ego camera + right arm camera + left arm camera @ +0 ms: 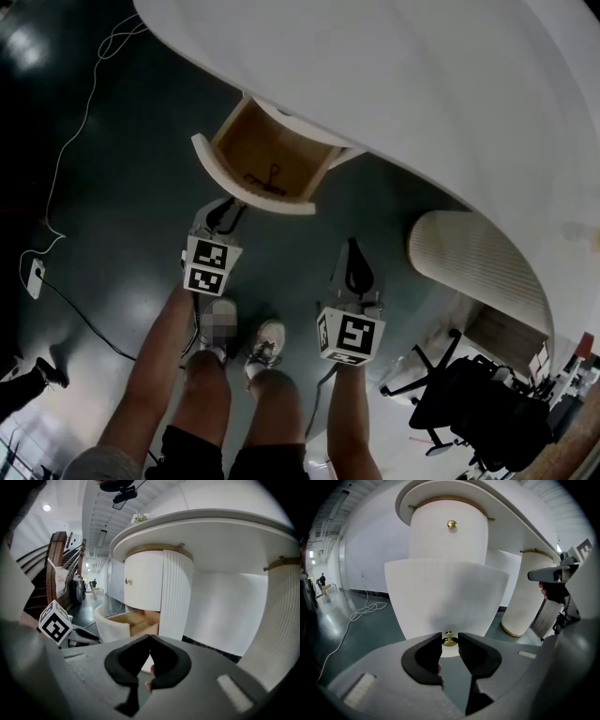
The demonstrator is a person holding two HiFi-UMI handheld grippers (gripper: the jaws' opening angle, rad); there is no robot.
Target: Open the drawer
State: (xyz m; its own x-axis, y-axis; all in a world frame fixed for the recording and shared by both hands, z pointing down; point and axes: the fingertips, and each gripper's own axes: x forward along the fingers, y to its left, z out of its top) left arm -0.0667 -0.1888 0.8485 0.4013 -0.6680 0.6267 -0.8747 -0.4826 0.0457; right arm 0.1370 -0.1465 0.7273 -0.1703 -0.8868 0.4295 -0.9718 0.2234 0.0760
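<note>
The drawer (272, 145) stood open toward you, a small black thing (265, 180) inside; your left hand-held gripper (450, 638) clamped its brass knob (449, 641), right hand-held gripper (149, 638) closed, empty.

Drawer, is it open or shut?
Open. The drawer sticks out from under the desk, its wooden inside showing. The left tool is clamped on its knob.

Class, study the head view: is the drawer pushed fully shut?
No: the drawer stands pulled out from under the white tabletop, its wooden inside open to view.
</note>
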